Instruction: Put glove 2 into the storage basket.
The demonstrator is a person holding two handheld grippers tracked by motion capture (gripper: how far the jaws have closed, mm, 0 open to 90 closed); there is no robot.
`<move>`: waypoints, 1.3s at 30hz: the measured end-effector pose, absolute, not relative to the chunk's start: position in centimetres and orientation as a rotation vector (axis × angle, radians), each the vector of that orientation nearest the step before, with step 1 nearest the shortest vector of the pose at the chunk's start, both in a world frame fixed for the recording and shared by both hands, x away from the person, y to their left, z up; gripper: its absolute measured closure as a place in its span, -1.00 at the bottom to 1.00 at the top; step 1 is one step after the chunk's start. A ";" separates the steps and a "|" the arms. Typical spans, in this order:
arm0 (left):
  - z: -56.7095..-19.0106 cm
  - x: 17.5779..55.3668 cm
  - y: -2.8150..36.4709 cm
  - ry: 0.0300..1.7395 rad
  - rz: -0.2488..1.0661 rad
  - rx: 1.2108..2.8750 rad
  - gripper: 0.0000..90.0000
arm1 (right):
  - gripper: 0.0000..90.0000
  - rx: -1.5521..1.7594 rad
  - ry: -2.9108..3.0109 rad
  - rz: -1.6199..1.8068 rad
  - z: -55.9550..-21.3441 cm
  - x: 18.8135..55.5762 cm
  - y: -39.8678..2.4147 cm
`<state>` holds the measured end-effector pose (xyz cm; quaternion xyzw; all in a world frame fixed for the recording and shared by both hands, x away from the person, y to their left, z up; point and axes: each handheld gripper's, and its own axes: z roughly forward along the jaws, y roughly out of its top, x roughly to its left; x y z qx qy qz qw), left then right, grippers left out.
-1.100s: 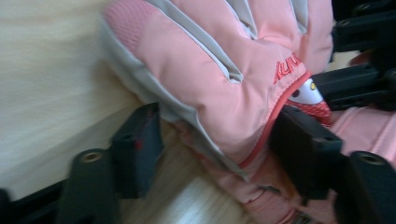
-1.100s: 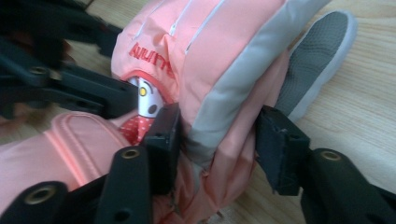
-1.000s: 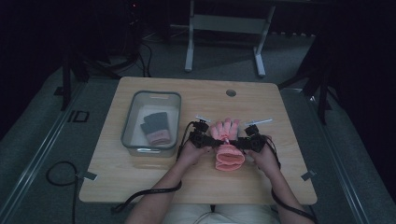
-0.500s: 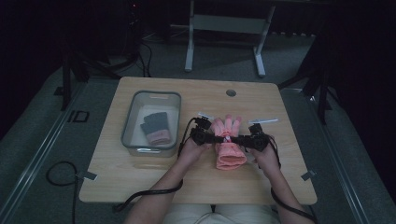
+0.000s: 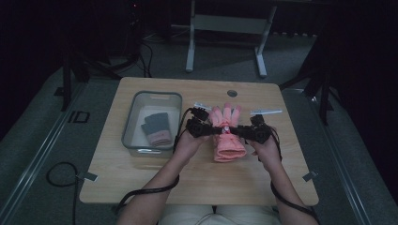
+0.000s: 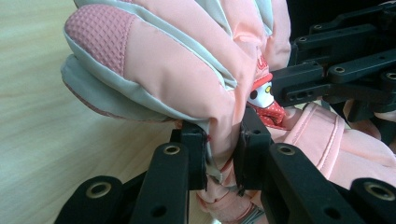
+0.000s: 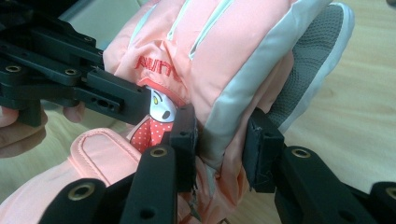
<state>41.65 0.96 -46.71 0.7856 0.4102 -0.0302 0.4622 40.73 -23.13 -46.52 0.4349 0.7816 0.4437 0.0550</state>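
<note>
The pink glove (image 5: pixel 226 136) lies just right of the bin (image 5: pixel 151 123), fingers pointing away, with the left tongs (image 5: pixel 217 131) and right tongs (image 5: pixel 234 131) clamped on opposite sides of its middle.

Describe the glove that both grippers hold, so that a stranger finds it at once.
On the wooden table, right of the grey bin, lies a padded pink glove. The left gripper and right gripper pinch its sides. Unlike the grey gloves in the bin, it bears a cartoon figure.
</note>
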 end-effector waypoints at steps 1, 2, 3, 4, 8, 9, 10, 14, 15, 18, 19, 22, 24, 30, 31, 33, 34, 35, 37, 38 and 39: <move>-46.4 41.6 1.1 1.006 -0.064 1.934 0.69 | 0.52 1.313 2.372 1.354 -46.3 40.7 -23.0; -46.1 41.6 1.3 1.011 -0.056 1.930 0.69 | 0.52 1.307 2.374 1.355 -46.0 40.8 -22.8; -45.8 41.6 1.5 1.010 -0.050 1.930 0.69 | 0.52 1.301 2.371 1.361 -45.8 40.8 -22.6; -45.5 41.5 1.7 1.011 -0.040 1.929 0.69 | 0.52 1.294 2.371 1.363 -45.5 40.9 -22.4; -44.3 41.4 2.5 1.012 -0.007 1.917 0.69 | 0.52 1.260 2.370 1.379 -44.4 41.2 -21.6; -44.0 41.4 2.8 1.012 0.002 1.917 0.69 | 0.52 1.251 2.371 1.380 -44.1 41.3 -21.4; -43.7 41.4 3.0 1.014 0.009 1.915 0.69 | 0.52 1.242 2.372 1.383 -43.8 41.3 -21.2; -42.9 41.3 4.1 1.028 0.034 1.916 0.69 | 0.52 1.215 2.383 1.394 -43.0 41.7 -20.1; -42.8 41.3 4.4 1.032 0.042 1.917 0.69 | 0.52 1.209 2.386 1.397 -42.9 41.8 -19.7; -42.4 41.2 5.4 1.048 0.055 1.906 0.69 | 0.52 1.186 2.399 1.394 -42.4 42.1 -18.7; -42.4 41.2 5.4 1.048 0.055 1.906 0.69 | 0.52 1.186 2.399 1.394 -42.4 42.1 -18.7; -41.6 41.1 6.6 1.064 0.085 1.898 0.69 | 0.52 1.160 2.406 1.405 -41.8 42.5 -17.3; -41.2 41.1 7.2 1.067 0.092 1.889 0.69 | 0.52 1.149 2.408 1.412 -41.5 42.7 -16.8; -40.4 40.8 9.1 1.088 0.120 1.866 0.69 | 0.52 1.103 2.424 1.422 -40.4 43.1 -14.8; -40.3 40.7 9.6 1.089 0.130 1.866 0.69 | 0.52 1.095 2.428 1.420 -40.2 43.2 -14.4; -40.1 40.6 10.3 1.100 0.137 1.861 0.69 | 0.52 1.074 2.437 1.416 -40.0 43.3 -13.6; -40.1 40.5 10.6 1.101 0.142 1.865 0.69 | 0.52 1.068 2.444 1.417 -40.0 43.3 -13.1; -40.0 40.4 11.0 1.107 0.147 1.864 0.69 | 0.52 1.061 2.449 1.417 -40.0 43.4 -12.9; -39.9 40.3 11.6 1.119 0.156 1.863 0.69 | 0.52 1.053 2.459 1.422 -39.9 43.5 -12.1; -39.9 40.2 11.9 1.125 0.158 1.859 0.69 | 0.52 1.049 2.464 1.425 -39.9 43.6 -11.8; -39.9 40.2 12.3 1.133 0.162 1.856 0.69 | 0.52 1.043 2.469 1.427 -39.9 43.7 -11.4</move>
